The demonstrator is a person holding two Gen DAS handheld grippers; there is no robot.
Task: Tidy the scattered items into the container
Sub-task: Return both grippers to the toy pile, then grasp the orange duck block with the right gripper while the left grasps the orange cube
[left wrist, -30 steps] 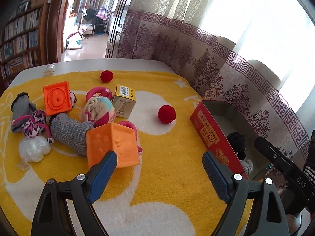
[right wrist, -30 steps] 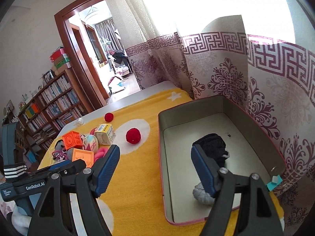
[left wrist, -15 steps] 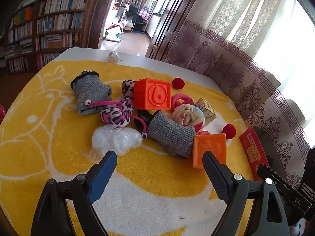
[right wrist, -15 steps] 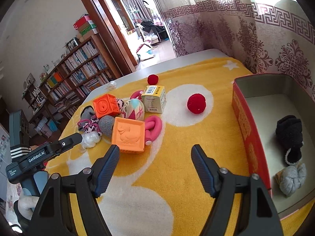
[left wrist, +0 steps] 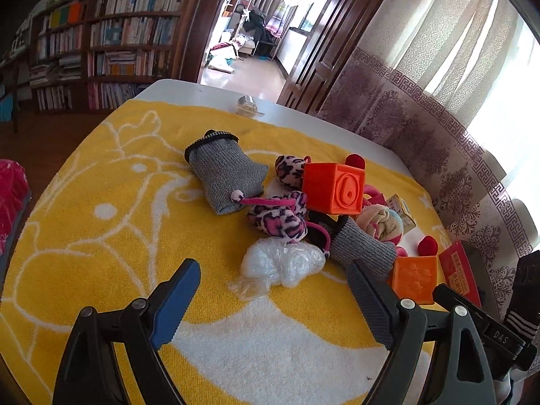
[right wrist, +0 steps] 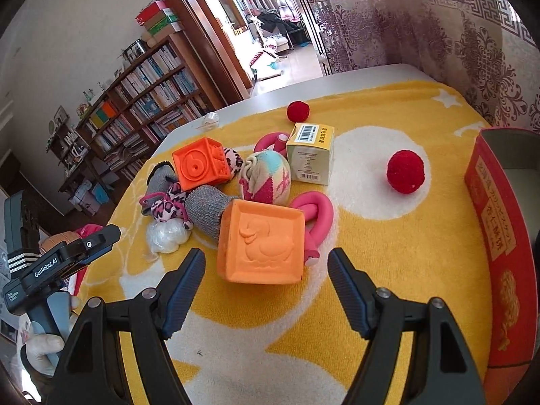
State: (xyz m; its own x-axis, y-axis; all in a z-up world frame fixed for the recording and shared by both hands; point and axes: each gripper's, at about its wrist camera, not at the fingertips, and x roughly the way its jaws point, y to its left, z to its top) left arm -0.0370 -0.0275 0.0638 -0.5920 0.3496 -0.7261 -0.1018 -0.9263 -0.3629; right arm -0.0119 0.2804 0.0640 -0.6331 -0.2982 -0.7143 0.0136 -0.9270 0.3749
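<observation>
Right wrist: right gripper (right wrist: 266, 283) spread wide, empty, before embossed orange duck block (right wrist: 261, 241); fuzzy red pompom (right wrist: 405, 171) at 2 o'clock; red container (right wrist: 492, 236) cut off at 3. Left gripper (left wrist: 271, 298) wide, empty, crinkled plastic bag (left wrist: 281, 263) at 12.

We see a tall dark wooden bookcase (left wrist: 111, 44) packed with books along a pale plaster wall (right wrist: 67, 33). Beside it a dark wood doorway (right wrist: 216, 30) opens onto a sunlit room with a glossy pale floor (left wrist: 249, 74). Sheer cream curtains with a maroon patterned border (left wrist: 438, 108) hang past the white table's (left wrist: 175, 87) far edge, daylight glowing through them.
</observation>
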